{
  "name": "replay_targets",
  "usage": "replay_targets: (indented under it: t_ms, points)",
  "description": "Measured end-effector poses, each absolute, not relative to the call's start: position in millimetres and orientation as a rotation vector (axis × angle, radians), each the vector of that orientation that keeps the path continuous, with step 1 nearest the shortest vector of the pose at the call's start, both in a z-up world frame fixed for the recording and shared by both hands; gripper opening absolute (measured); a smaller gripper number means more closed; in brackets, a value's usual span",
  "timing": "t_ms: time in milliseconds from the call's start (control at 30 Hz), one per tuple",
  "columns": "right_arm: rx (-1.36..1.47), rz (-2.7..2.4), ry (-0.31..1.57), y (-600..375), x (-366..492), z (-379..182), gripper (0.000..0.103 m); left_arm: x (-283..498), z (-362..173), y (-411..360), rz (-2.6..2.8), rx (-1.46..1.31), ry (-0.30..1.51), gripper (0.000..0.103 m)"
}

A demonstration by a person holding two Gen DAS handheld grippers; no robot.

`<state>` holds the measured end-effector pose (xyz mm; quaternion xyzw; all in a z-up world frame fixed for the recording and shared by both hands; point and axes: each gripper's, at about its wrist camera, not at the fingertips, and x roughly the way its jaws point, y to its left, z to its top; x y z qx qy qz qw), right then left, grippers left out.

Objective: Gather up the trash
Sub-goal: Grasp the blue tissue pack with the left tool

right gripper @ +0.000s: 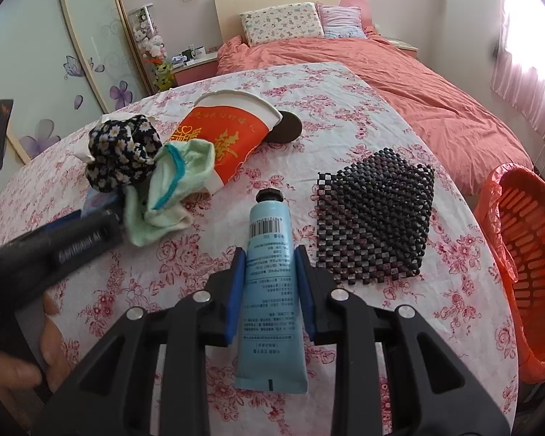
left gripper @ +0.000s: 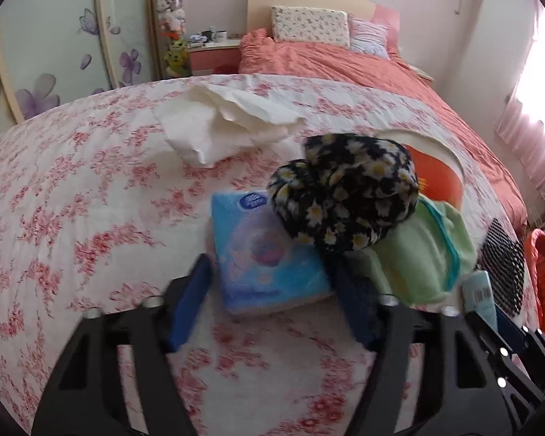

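In the left wrist view a flat blue tissue pack lies on the floral tablecloth between the blue pads of my left gripper. The pads stand close beside its two sides, with a thin gap at the left one. My right gripper is shut on a light blue tube with a black cap, its pads pressing both sides. A crumpled white tissue lies further back. A red paper cup lies on its side near a dark round lid.
A black daisy-print cloth rests on the pack's far corner, beside a green cloth. A dark bead mat lies right of the tube. An orange bin with a red liner stands off the table's right edge. A bed is behind.
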<state>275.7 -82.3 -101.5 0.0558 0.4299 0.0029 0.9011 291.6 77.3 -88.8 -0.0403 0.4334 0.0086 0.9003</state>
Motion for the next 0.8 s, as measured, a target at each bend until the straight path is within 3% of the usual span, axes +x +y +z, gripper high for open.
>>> replay_targets:
  t_ms: [267, 400, 800]
  points:
    - [0.117, 0.013, 0.891, -83.5, 277.1, -101.0, 0.028, 268.0, -88.9, 129.1, 0.029, -0.112, 0.892, 0.054]
    - [0.129, 0.025, 0.893, -82.6, 281.7, -100.9, 0.028, 262.8, -88.3, 146.5, 0.052, -0.111, 0.897, 0.058]
    - [0.113, 0.007, 0.887, -77.2, 293.5, -102.4, 0.030, 280.2, -88.2, 152.9, 0.083, -0.134, 0.882, 0.061]
